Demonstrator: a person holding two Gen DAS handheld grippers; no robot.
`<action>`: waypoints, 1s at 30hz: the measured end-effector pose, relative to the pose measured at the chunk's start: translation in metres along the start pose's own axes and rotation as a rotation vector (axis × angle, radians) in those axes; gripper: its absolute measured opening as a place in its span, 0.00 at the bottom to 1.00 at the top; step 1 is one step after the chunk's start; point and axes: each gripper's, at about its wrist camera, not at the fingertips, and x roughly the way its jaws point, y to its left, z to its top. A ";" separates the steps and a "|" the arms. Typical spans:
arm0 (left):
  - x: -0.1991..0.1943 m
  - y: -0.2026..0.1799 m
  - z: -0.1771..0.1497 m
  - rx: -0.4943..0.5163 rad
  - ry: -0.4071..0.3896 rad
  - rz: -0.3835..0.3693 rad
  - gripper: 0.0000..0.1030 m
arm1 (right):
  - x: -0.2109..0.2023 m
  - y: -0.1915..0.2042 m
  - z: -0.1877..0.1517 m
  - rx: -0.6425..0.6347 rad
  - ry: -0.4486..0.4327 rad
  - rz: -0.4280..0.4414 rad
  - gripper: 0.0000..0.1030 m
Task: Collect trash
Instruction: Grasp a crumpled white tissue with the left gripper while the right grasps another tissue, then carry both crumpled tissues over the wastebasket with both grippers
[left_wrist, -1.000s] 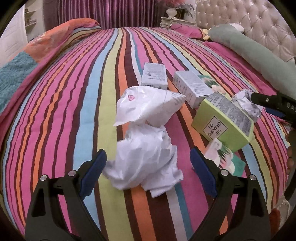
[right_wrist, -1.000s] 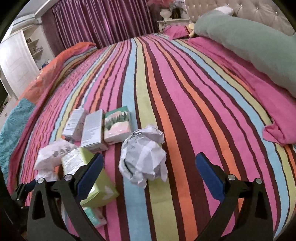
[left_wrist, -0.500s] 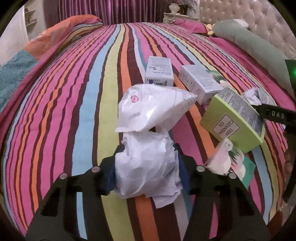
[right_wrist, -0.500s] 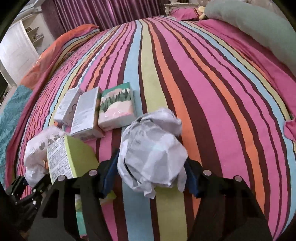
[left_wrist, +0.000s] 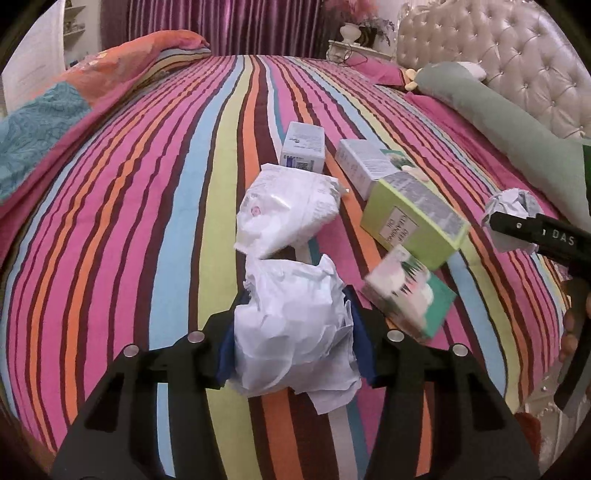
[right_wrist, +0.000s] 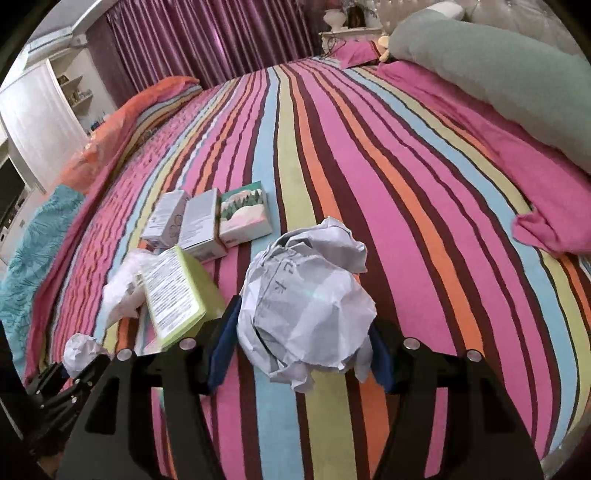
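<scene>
My left gripper (left_wrist: 291, 332) is shut on a crumpled white paper wad (left_wrist: 291, 325) and holds it above the striped bedspread (left_wrist: 147, 184). My right gripper (right_wrist: 303, 332) is shut on a crumpled grey-white paper ball (right_wrist: 306, 295), lifted off the bed; that ball also shows in the left wrist view (left_wrist: 511, 206). A white plastic packet (left_wrist: 288, 210) lies just beyond the left wad. A green "cleansing oil" box (left_wrist: 413, 218), a teal-and-white box (left_wrist: 410, 291) and two white boxes (left_wrist: 303, 151) (left_wrist: 365, 162) lie on the bed.
A long green pillow (right_wrist: 498, 70) and a pink sheet (right_wrist: 546, 221) lie at the right by the tufted headboard (left_wrist: 517, 55). An orange and teal quilt (left_wrist: 55, 110) lies at the left. Purple curtains (right_wrist: 207, 37) hang behind the bed.
Both grippers closed on their paper wads a second ago and have since lifted them up off the bedspread and pulled back a little.
</scene>
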 end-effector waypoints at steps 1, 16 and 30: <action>-0.005 -0.001 -0.002 0.000 -0.006 0.000 0.49 | -0.006 0.000 -0.004 0.005 -0.004 0.005 0.56; -0.063 -0.010 -0.033 0.008 -0.051 -0.041 0.48 | -0.055 0.008 -0.044 0.024 -0.026 0.057 0.57; -0.116 -0.018 -0.080 0.045 -0.078 -0.075 0.48 | -0.103 0.027 -0.095 -0.025 -0.031 0.099 0.57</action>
